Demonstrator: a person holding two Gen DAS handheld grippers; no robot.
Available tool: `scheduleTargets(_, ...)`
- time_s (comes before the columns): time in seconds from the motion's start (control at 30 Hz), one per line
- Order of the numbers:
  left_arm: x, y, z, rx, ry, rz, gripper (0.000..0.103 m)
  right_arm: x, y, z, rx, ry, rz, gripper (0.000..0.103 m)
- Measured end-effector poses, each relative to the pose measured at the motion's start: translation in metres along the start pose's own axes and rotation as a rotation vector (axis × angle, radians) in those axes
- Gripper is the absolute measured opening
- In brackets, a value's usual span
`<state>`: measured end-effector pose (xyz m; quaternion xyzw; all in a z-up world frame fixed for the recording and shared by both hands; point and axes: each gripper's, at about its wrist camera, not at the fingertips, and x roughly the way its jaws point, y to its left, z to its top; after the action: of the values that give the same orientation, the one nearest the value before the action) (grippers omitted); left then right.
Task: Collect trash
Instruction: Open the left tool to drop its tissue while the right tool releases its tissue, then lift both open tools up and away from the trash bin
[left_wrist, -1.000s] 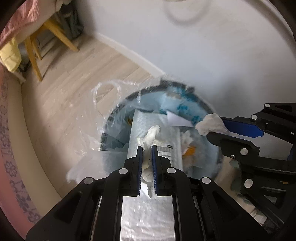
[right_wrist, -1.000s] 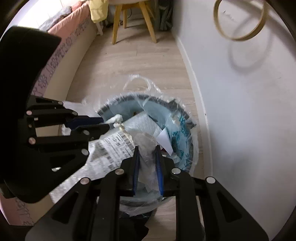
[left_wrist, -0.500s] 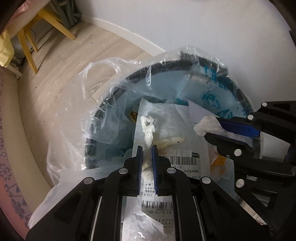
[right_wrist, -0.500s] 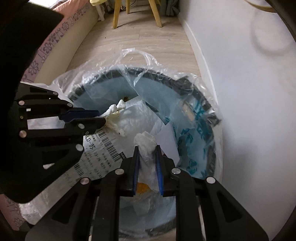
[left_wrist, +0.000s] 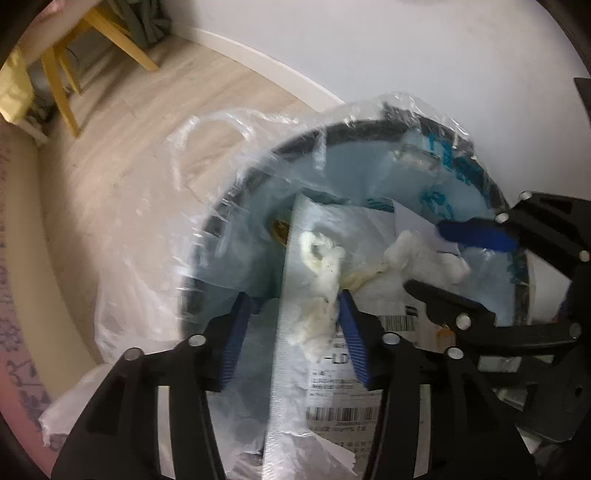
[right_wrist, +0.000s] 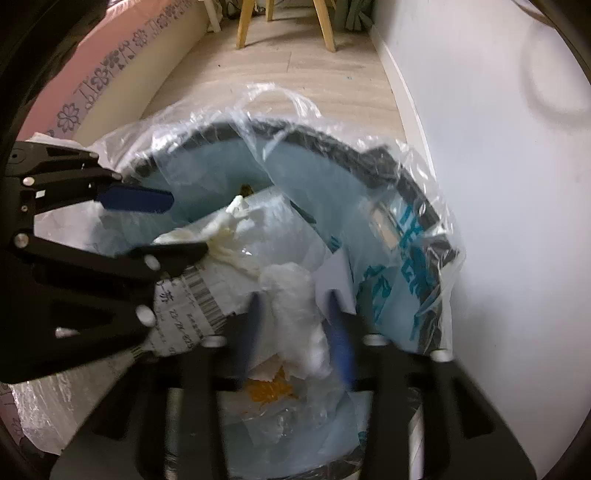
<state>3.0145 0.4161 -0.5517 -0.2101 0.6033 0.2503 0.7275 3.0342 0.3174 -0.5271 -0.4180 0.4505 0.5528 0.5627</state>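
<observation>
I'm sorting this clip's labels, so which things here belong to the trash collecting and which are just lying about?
Part of the job:
- left gripper, jaws opening around a tissue wad
- right gripper, jaws opening around a second tissue wad
- trash bin with its plastic liner
- shipping bag already in the bin

Just lying about:
- wooden chair
- floral bedcover

The bin liner is thin clear plastic, glossy and wrinkled. The tissue wad is soft white paper, crumpled and matt. The mailer bag looks like smooth pale plastic with a printed paper label. The floor is light wood, matt. The wall is plain white and matt
</observation>
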Motion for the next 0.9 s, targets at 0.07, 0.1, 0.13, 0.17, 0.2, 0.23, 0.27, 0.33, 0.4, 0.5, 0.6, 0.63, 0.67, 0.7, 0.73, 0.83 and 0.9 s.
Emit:
scheduleTargets(0.07,-0.005,-0.001,0.001,0.004,-0.012,0.022,0.060,-0.001,0.002,0.002,-0.017,-0.003,-0.011,0.047)
scheduleTargets(0.1,-0.007,-0.001,0.001,0.001,-0.016,0.027,0.063,-0.003,0.003,0.002,-0.028,-0.005,-0.015,0.049)
scheduleTargets(0.13,-0.009,-0.001,0.002,0.000,-0.020,0.029,0.069,-0.007,0.005,0.001,-0.047,-0.014,-0.014,0.053)
scheduleTargets(0.17,-0.011,-0.003,0.003,0.003,-0.024,0.033,0.070,-0.010,0.007,0.001,-0.056,-0.017,-0.018,0.054)
scheduleTargets(0.2,-0.013,-0.004,0.003,0.007,-0.024,0.039,0.070,-0.012,0.009,0.003,-0.067,-0.017,-0.029,0.054)
scheduleTargets(0.23,-0.014,-0.005,0.003,0.008,-0.026,0.042,0.071,-0.014,0.010,0.003,-0.076,-0.016,-0.038,0.054)
scheduleTargets(0.27,-0.016,-0.005,0.004,0.006,-0.027,0.045,0.073,-0.017,0.009,0.003,-0.077,-0.017,-0.039,0.055)
scheduleTargets(0.33,-0.021,-0.007,0.004,0.001,-0.034,0.051,0.076,-0.020,0.006,0.002,-0.066,-0.017,-0.046,0.061)
scheduleTargets(0.4,-0.024,-0.008,0.003,-0.001,-0.039,0.056,0.076,-0.023,0.005,0.001,-0.054,-0.018,-0.057,0.067)
scheduleTargets(0.5,-0.031,-0.008,0.001,-0.001,-0.047,0.079,0.080,-0.030,0.004,0.000,-0.049,-0.025,-0.080,0.081)
scheduleTargets(0.6,-0.037,-0.007,-0.002,-0.011,-0.051,0.104,0.089,-0.036,0.004,0.000,-0.052,-0.029,-0.093,0.086)
scheduleTargets(0.63,-0.039,-0.006,-0.002,-0.015,-0.052,0.114,0.094,-0.038,0.005,0.000,-0.054,-0.031,-0.096,0.087)
scheduleTargets(0.67,-0.041,-0.004,-0.003,-0.017,-0.055,0.120,0.097,-0.041,0.005,0.000,-0.055,-0.034,-0.099,0.088)
scheduleTargets(0.7,-0.044,-0.004,-0.004,-0.019,-0.058,0.121,0.097,-0.043,0.005,-0.001,-0.054,-0.037,-0.097,0.088)
scheduleTargets(0.73,-0.048,-0.003,-0.005,-0.022,-0.062,0.119,0.097,-0.046,0.006,-0.001,-0.053,-0.041,-0.094,0.089)
scheduleTargets(0.83,-0.056,-0.001,-0.007,-0.028,-0.073,0.125,0.097,-0.052,0.008,0.001,-0.061,-0.052,-0.103,0.094)
scheduleTargets(0.9,-0.061,-0.002,-0.010,-0.032,-0.076,0.127,0.097,-0.059,0.011,0.001,-0.058,-0.063,-0.106,0.096)
